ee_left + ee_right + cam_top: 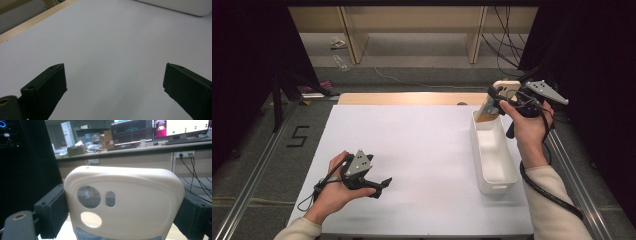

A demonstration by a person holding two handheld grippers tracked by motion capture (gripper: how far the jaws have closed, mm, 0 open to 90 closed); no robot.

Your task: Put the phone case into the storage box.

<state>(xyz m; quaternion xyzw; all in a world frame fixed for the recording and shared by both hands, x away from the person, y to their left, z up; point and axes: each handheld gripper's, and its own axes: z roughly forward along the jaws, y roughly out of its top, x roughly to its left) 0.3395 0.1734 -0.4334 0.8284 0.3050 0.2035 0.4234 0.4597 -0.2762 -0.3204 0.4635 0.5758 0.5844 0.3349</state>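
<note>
Two grippers: right gripper, upper right of frame, clamped on cream phone case over the white bin; left gripper apart, idle on desk. Risk: edge-only grip, so case may pivot and miss the bin.

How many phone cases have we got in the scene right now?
1. The phone case is clamped between the right gripper's fingers, held above the far end of the white bin. The bin looks empty.
</note>
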